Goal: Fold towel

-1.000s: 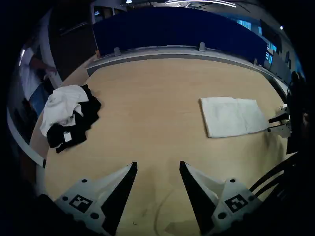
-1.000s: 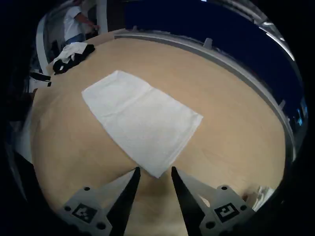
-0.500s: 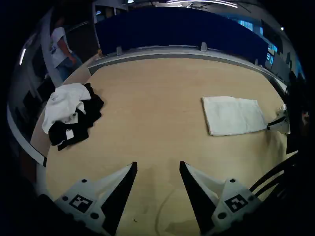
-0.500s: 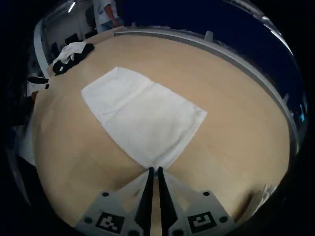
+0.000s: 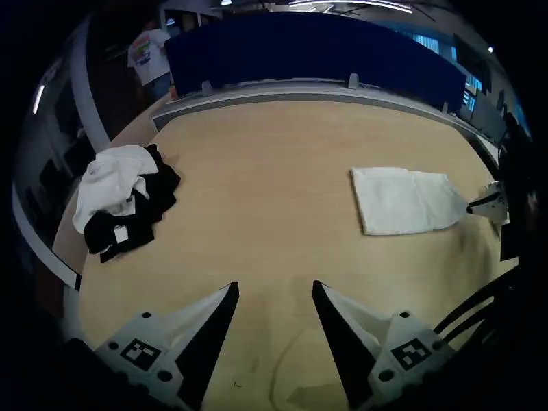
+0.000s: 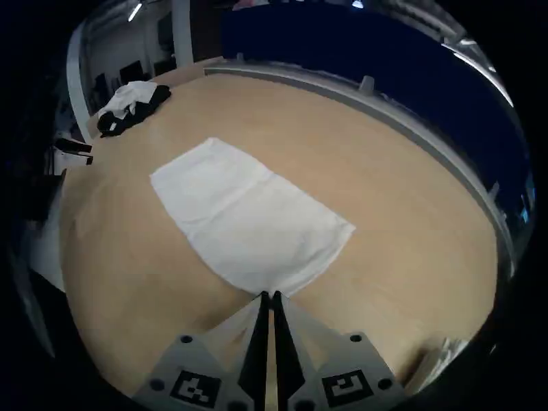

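Visibly, right gripper (image 6: pixel 268 296) pinches towel (image 6: pixel 250 219) by its near corner.

Plain white towel (image 6: pixel 246 222); pale wood-grain table (image 5: pixel 274 178), grey rim (image 5: pixel 274 92); black-and-white clothes heap (image 5: pixel 123 195); dark blue partition (image 5: pixel 308 51).

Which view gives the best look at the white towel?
The right gripper view: the white towel lies large and central, its near corner between the right gripper's shut fingers. The left gripper view shows it small, far right.
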### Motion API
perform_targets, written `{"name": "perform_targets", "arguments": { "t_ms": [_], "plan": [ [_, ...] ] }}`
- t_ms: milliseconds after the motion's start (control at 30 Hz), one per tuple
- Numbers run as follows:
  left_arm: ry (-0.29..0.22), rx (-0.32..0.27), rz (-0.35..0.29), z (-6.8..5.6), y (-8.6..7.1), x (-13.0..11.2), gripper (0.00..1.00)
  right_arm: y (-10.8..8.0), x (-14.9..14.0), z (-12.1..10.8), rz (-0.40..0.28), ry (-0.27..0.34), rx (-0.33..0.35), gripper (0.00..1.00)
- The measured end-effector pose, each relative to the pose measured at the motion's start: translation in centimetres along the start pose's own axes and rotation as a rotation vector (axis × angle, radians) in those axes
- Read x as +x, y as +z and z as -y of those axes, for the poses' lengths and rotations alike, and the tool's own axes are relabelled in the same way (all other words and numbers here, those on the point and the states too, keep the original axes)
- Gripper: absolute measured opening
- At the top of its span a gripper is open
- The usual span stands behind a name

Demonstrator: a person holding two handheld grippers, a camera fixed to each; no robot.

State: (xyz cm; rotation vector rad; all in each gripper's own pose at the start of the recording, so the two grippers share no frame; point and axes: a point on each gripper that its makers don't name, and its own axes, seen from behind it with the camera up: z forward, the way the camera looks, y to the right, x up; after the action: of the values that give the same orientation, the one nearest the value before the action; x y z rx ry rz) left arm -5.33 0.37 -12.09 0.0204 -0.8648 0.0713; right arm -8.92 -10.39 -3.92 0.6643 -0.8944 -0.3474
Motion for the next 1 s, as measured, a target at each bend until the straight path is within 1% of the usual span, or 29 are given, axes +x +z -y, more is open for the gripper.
{"name": "perform_targets", "arguments": {
  "t_ms": [167, 367, 567, 667, 800, 1000],
  "plan": [
    [-0.013, 0.003, -0.009, 0.6, -0.3, 0.0, 0.79, -1.4, 2.3, 0.5, -0.025, -0.049, -0.003, 0.04],
    [-0.034, 0.007, -0.018, 1.5, -0.8, 0.0, 0.79, -2.3, 5.8, 1.3, -0.052, -0.131, -0.004, 0.04],
    [-0.056, 0.005, -0.031, 2.0, -1.2, 0.1, 0.79, -3.2, 9.4, 2.5, -0.079, -0.204, 0.006, 0.04],
    [-0.064, 0.004, -0.034, 2.3, -1.3, 0.0, 0.79, -3.3, 10.7, 3.1, -0.086, -0.237, 0.013, 0.04],
    [-0.075, 0.004, -0.036, 2.7, -1.5, -0.3, 0.79, -3.1, 11.5, 3.6, -0.081, -0.267, 0.022, 0.04],
    [-0.096, 0.013, -0.037, 3.7, -2.2, -0.7, 0.79, -2.5, 12.5, 4.5, -0.071, -0.311, 0.037, 0.04]
  ]
}}
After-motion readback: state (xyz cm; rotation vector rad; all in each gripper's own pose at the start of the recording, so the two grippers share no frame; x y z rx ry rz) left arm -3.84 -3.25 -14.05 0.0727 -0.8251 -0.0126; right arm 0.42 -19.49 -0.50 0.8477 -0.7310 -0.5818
